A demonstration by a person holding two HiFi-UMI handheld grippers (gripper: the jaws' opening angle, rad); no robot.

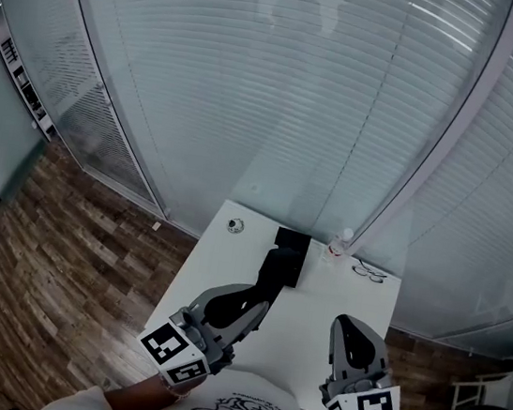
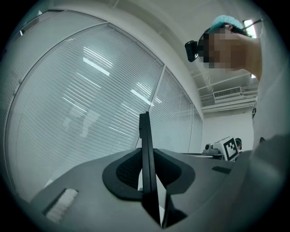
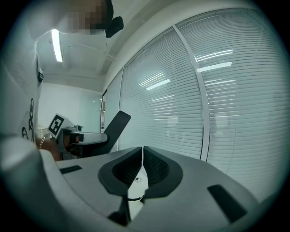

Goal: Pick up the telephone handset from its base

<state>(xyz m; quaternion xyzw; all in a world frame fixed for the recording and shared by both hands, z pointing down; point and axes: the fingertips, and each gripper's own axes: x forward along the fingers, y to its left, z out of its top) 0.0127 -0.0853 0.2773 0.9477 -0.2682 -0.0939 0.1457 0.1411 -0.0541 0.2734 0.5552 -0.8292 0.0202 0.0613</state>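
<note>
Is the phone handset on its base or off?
Off. The left gripper holds the handset raised in the air before the blinds.

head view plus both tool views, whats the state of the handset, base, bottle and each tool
handset: off the base, tilted up in left tool
left tool: shut on handset
right tool: shut, empty
base: flat on table, without handset
bottle: upright
</note>
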